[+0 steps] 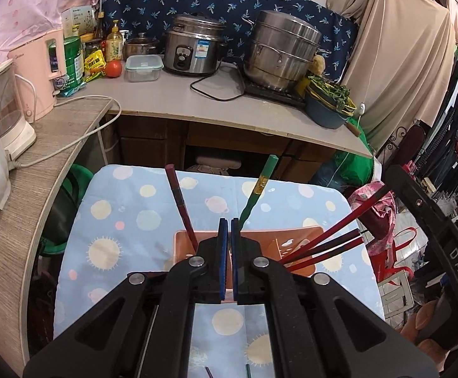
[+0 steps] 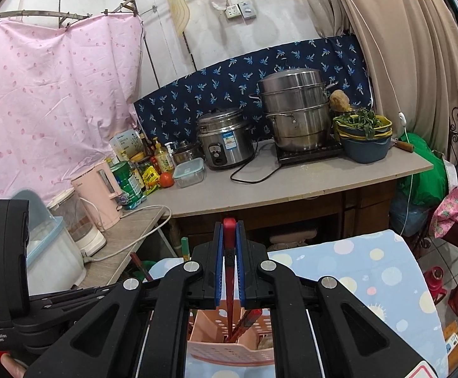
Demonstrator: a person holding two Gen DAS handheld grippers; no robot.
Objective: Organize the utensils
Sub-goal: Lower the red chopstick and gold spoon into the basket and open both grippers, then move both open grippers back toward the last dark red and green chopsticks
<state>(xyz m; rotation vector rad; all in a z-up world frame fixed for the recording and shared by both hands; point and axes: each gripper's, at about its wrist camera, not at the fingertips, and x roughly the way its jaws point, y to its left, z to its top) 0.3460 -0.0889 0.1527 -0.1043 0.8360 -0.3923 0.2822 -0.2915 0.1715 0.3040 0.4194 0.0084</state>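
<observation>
A pink plastic utensil holder (image 1: 292,245) stands on the dotted blue tablecloth (image 1: 128,214). A dark red chopstick (image 1: 181,204), a green chopstick (image 1: 257,192) and several red-and-black chopsticks (image 1: 336,239) stick out of it. My left gripper (image 1: 229,223) sits low at the holder's near rim, its blue pads almost together with the rim between them. My right gripper (image 2: 229,230) is shut on a red chopstick (image 2: 229,271) that points down into the holder (image 2: 225,343). The left gripper's body (image 2: 11,252) shows at the left of the right wrist view.
Behind the table runs a grey counter (image 1: 197,104) with a rice cooker (image 1: 194,47), a steel steamer pot (image 1: 282,50), a food box (image 1: 142,67), bottles and a bowl of greens (image 1: 329,100). A curved shelf (image 1: 39,170) with appliances is at left. Bags and clothes are at right.
</observation>
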